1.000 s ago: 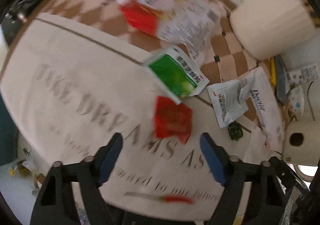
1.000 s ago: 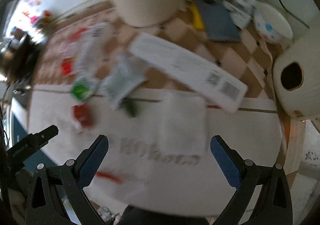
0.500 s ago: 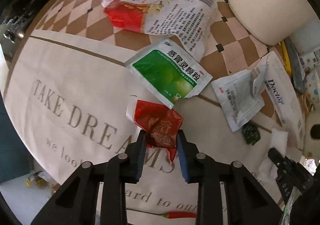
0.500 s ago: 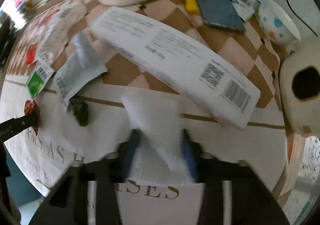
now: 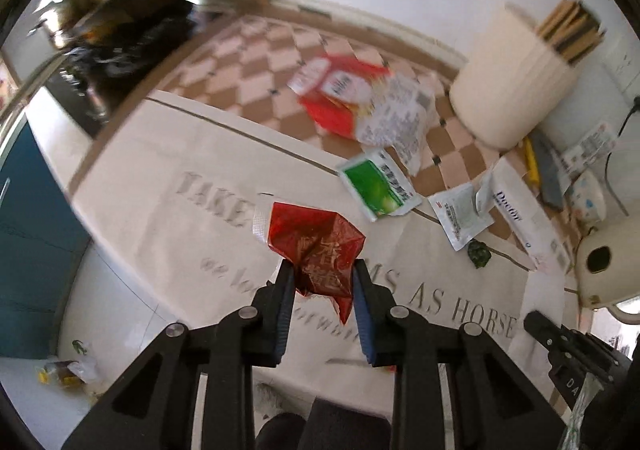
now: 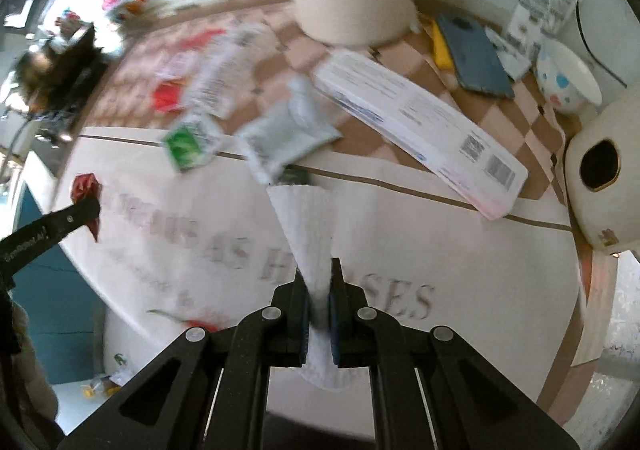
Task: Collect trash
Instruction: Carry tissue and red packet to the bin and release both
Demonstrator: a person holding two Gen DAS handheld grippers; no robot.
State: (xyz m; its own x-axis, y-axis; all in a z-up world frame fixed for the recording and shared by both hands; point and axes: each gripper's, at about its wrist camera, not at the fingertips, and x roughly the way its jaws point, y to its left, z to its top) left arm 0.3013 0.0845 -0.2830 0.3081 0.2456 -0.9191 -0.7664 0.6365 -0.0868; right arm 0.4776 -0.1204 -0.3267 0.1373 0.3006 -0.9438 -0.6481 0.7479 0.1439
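Now gripping red wrapper in left gripper, white tissue pinched in right gripper, long axis toward twelve o'clock, green sachet nearer left, two o'clock

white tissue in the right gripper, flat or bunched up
Bunched: the white tissue narrows into a pinched strip between the shut right gripper.

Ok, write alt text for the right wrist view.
The right gripper pinches a white paper towel above a printed tablecloth. Behind lie a long white box, a grey pouch and a green sachet.
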